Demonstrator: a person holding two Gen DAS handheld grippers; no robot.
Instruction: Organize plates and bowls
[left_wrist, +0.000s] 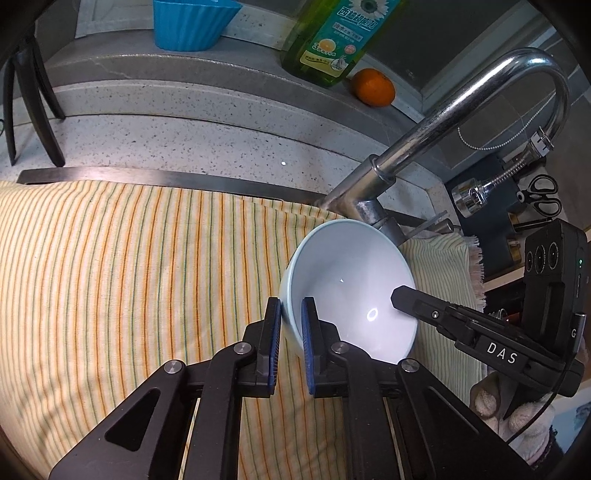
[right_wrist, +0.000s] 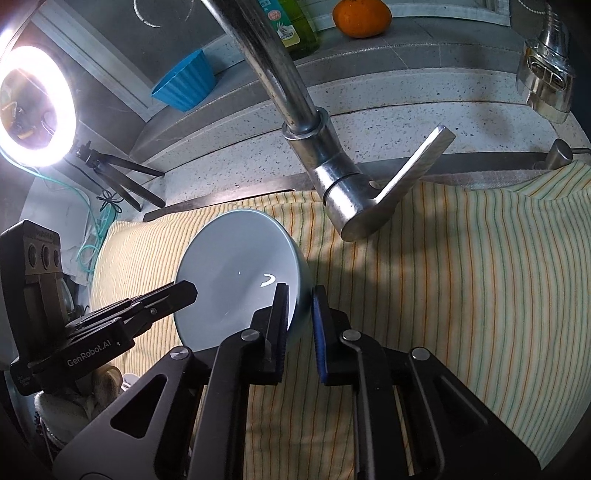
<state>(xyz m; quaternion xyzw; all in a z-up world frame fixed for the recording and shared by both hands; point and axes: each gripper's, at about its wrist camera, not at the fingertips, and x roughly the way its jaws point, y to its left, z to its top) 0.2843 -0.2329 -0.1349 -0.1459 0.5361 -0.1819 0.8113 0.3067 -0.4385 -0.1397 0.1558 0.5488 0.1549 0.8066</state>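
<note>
Both of your grippers pinch one pale blue bowl (left_wrist: 347, 288), held tipped up over the striped cloth (left_wrist: 129, 277). Your left gripper (left_wrist: 291, 317) has its blue-padded fingers (left_wrist: 306, 325) astride the rim at about 8 o'clock on the bowl in the left wrist view, one finger outside the wall and one inside. In the right wrist view your right gripper (right_wrist: 300, 314) clamps the rim at about 4 o'clock, again one pad on each face of the wall. Each camera also sees the other gripper: the right one reaches in from 4 o'clock in the left view, its black fingertip lying over the bowl's inner surface; the left one comes from 8 o'clock in the right view, its tip across the near rim. Under the bowl the cloth spreads across the whole lower field. A chrome faucet (left_wrist: 461, 122) rises just behind the bowl at 1 o'clock in the left view, its lever (right_wrist: 413, 166) slanting above the cloth in the right view. On the speckled stone ledge (left_wrist: 184, 122) behind stand a blue ribbed cup (left_wrist: 190, 24) at 11 o'clock, a green soap bottle (left_wrist: 332, 37) at 12 and an orange (left_wrist: 373, 88) just beside it. Black scissors (left_wrist: 543, 195) hang at 3 o'clock. A ring light (right_wrist: 35, 107) glares at 10 o'clock in the right view.
</note>
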